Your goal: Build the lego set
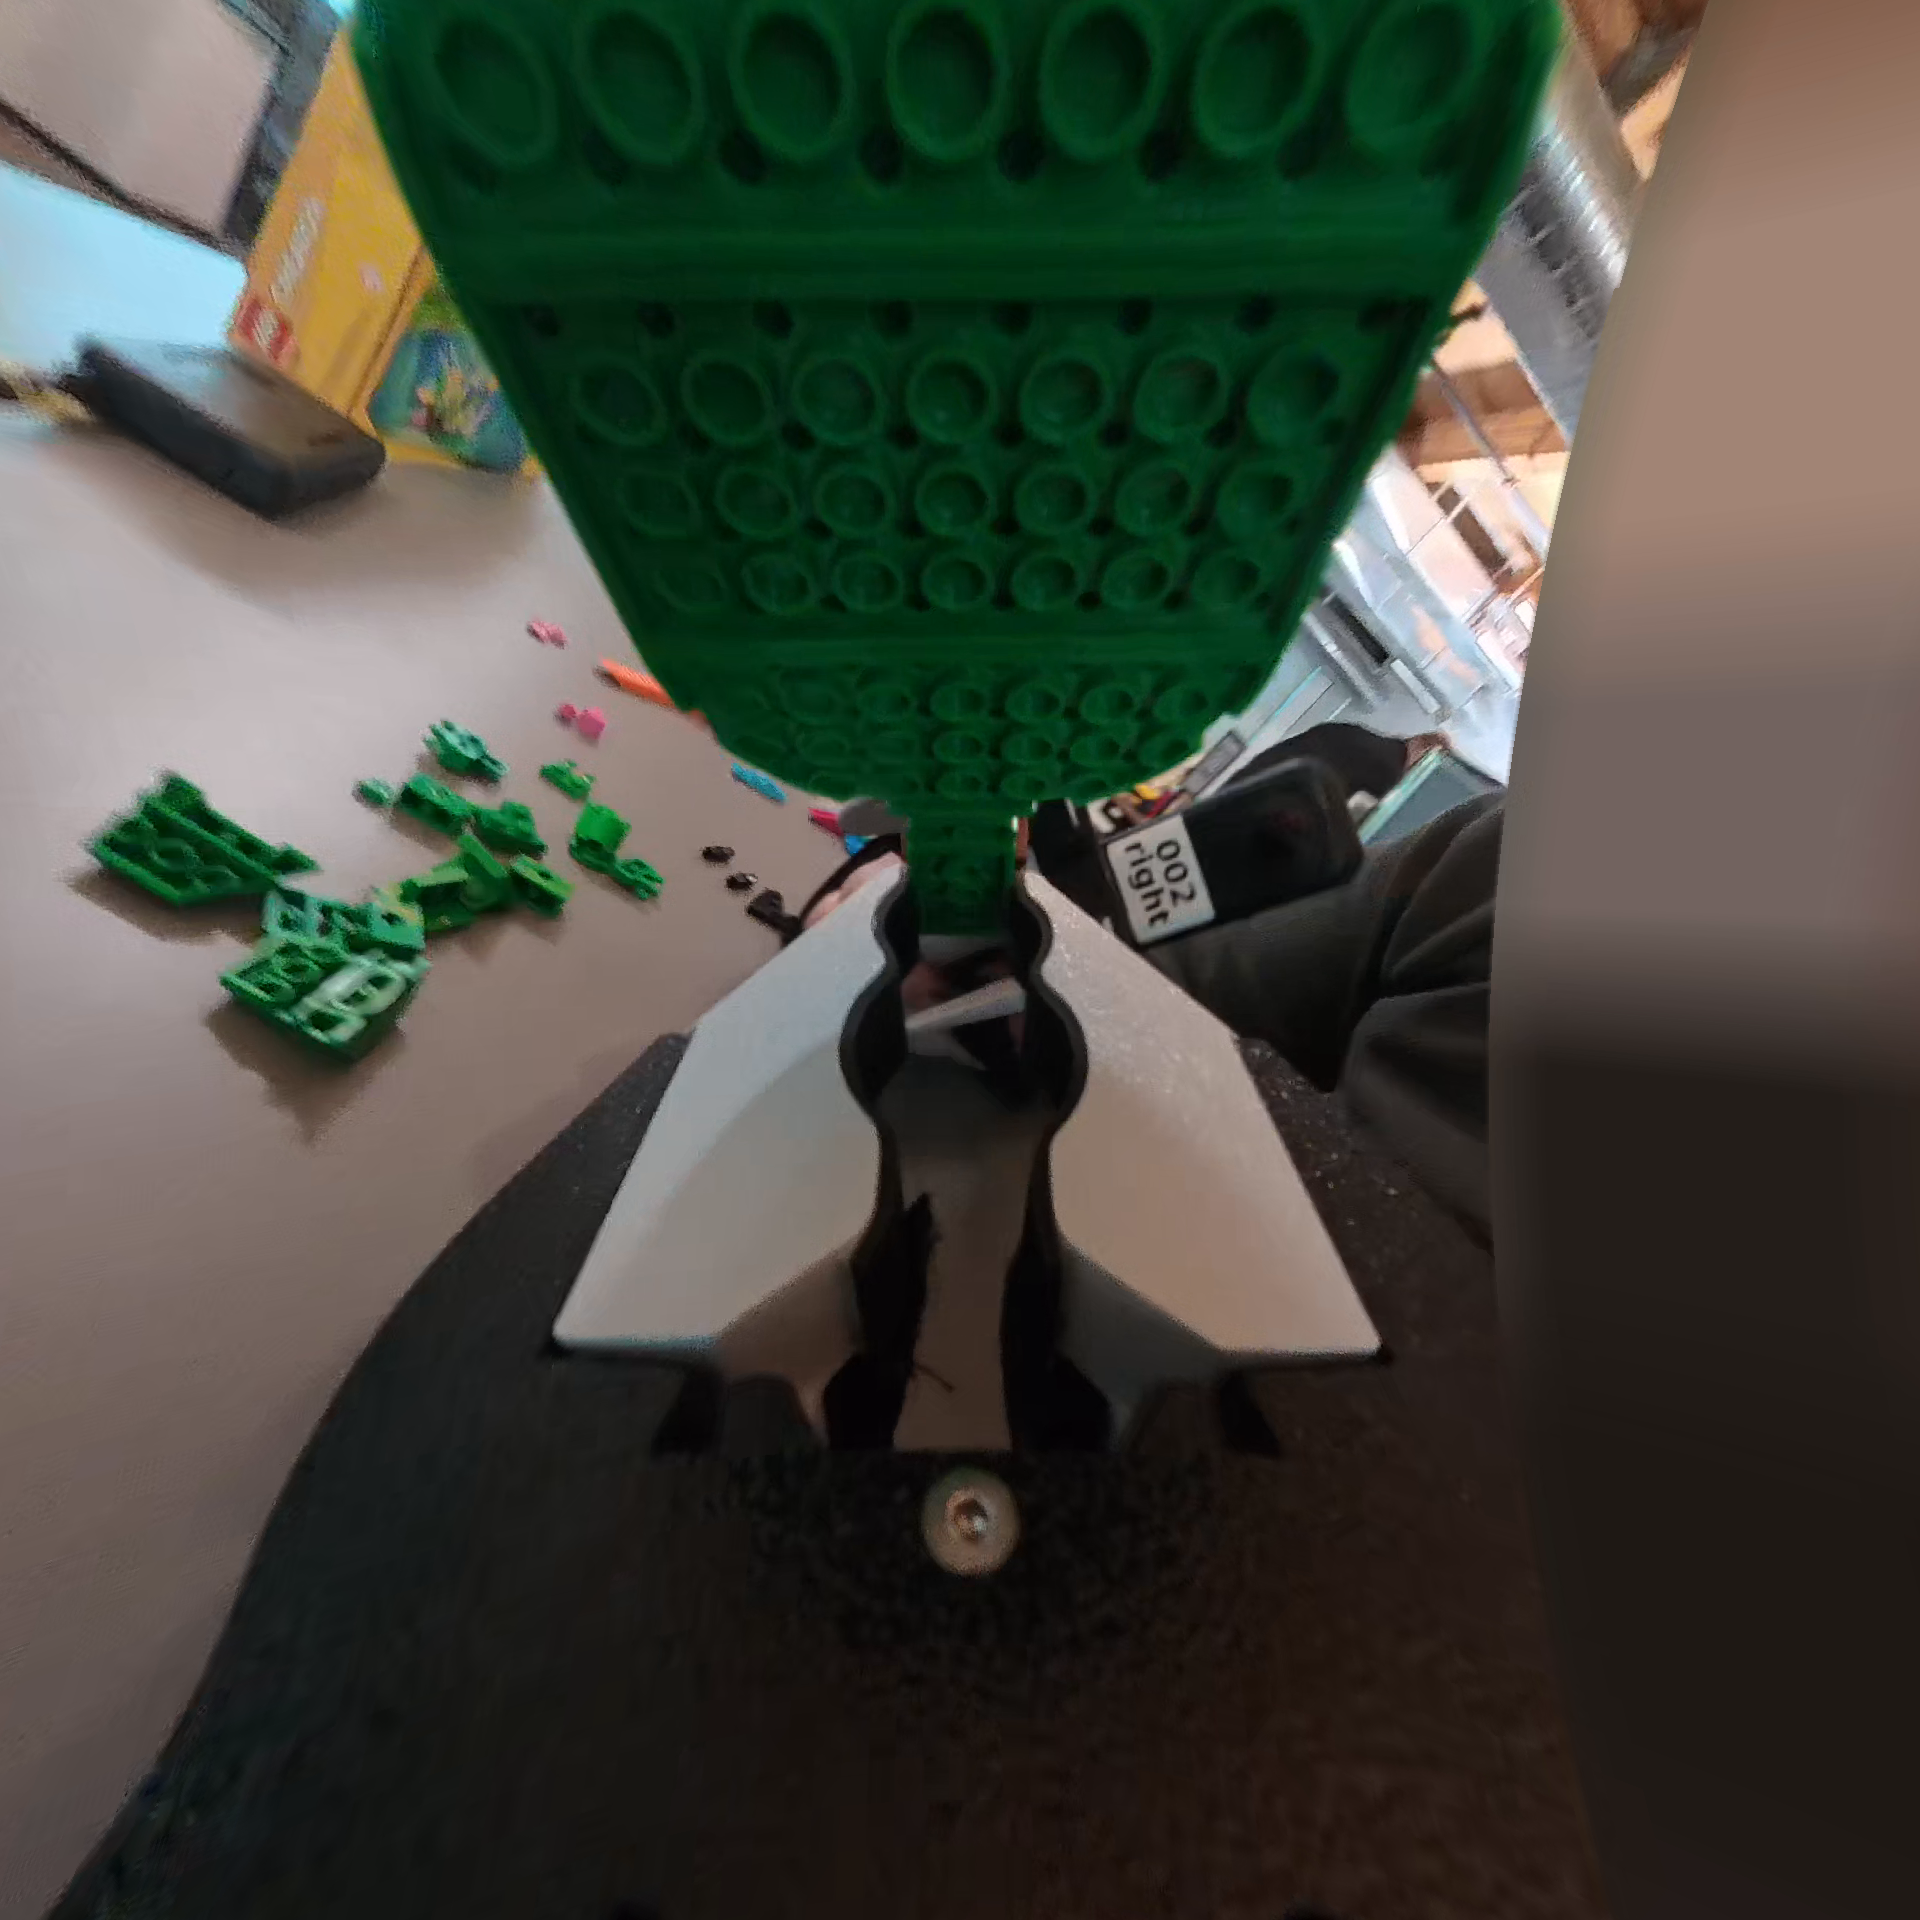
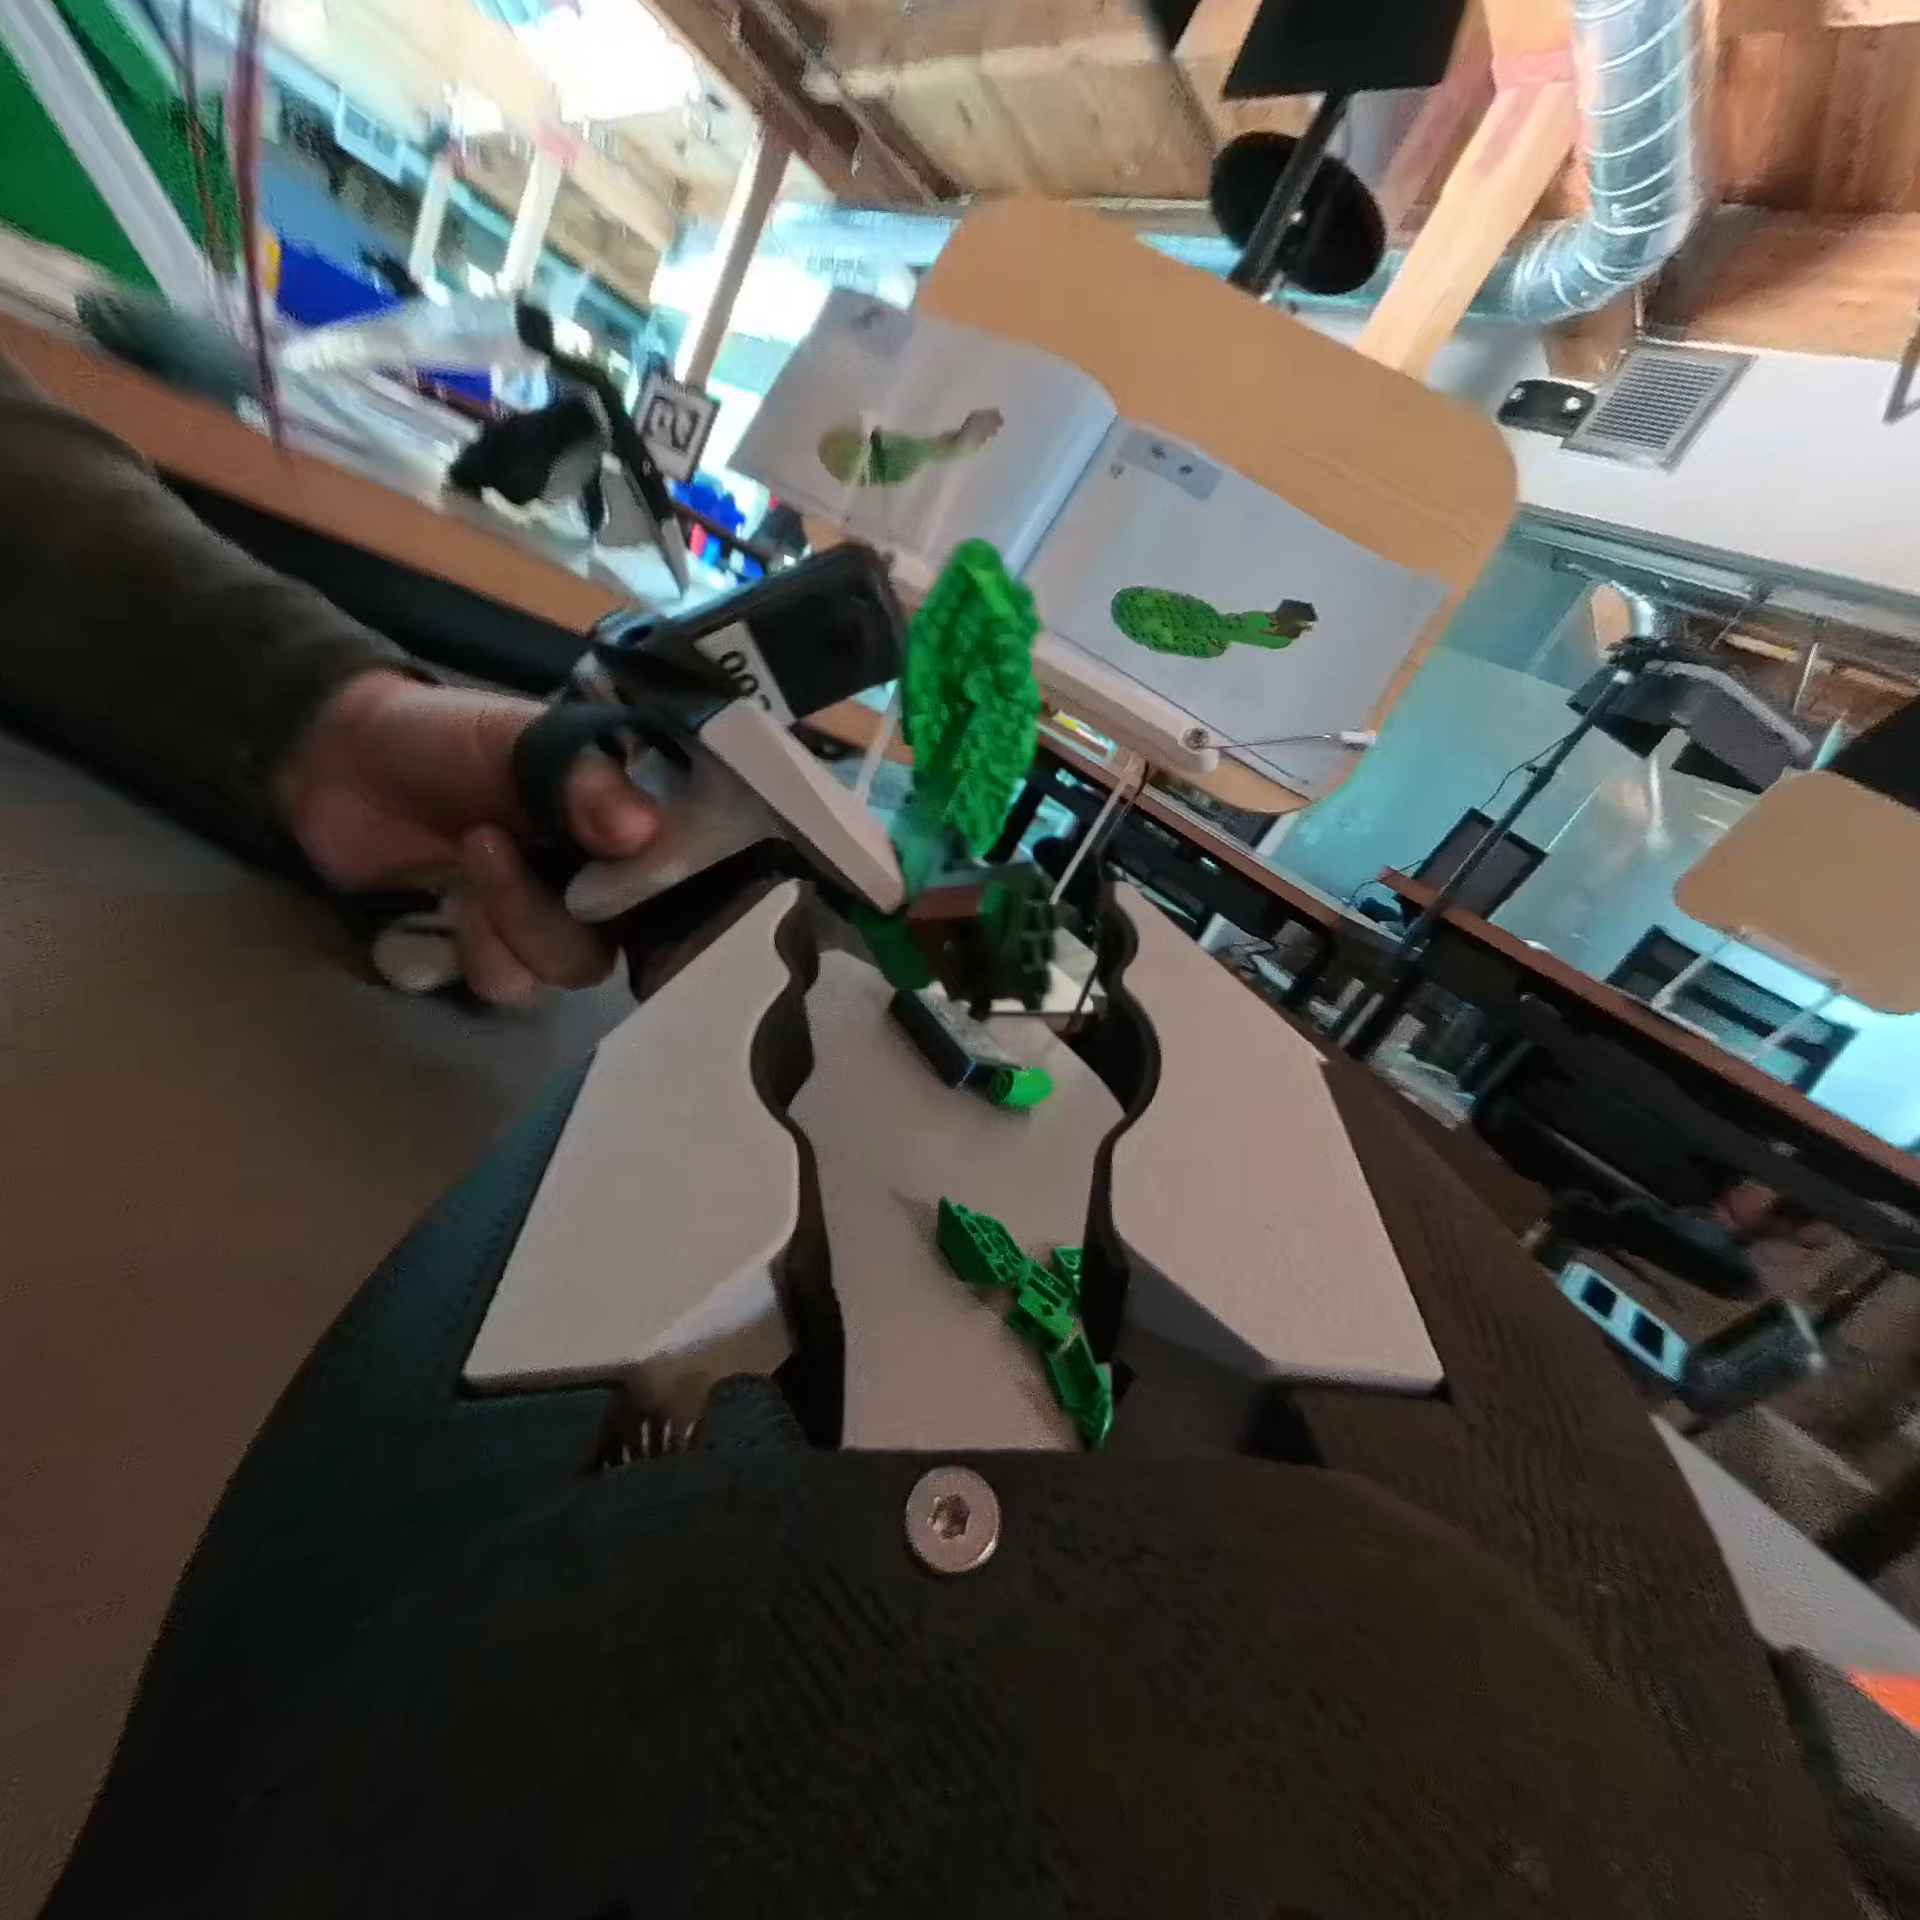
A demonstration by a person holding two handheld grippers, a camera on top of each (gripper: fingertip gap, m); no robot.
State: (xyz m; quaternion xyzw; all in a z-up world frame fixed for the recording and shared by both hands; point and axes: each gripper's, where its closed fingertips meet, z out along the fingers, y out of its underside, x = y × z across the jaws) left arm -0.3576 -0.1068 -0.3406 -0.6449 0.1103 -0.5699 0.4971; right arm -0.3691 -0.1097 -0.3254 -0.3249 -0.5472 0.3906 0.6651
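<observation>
In the left wrist view, my left gripper (image 1: 961, 914) is shut on the narrow stem of a big green leaf-shaped plate build (image 1: 956, 416), held up with its underside facing the camera. In the right wrist view the same leaf (image 2: 971, 696) stands upright in the left gripper (image 2: 883, 894), which a hand (image 2: 447, 821) holds. My right gripper (image 2: 961, 935) has its jaws apart. A brown and dark green part (image 2: 997, 920) at the foot of the stem lies between its tips; contact is unclear. The right gripper (image 1: 1226, 852) shows just behind the leaf.
Loose green pieces (image 1: 343, 904) lie on the brown table (image 1: 260, 1247), with small pink (image 1: 582, 717), orange (image 1: 634, 681), blue (image 1: 758, 779) and black bits (image 1: 738, 878). A yellow box (image 1: 332, 249) and a black case (image 1: 229, 426) stand behind. An open instruction booklet (image 2: 1143, 520) is propped ahead. Green pieces (image 2: 1029, 1309) lie under the right gripper.
</observation>
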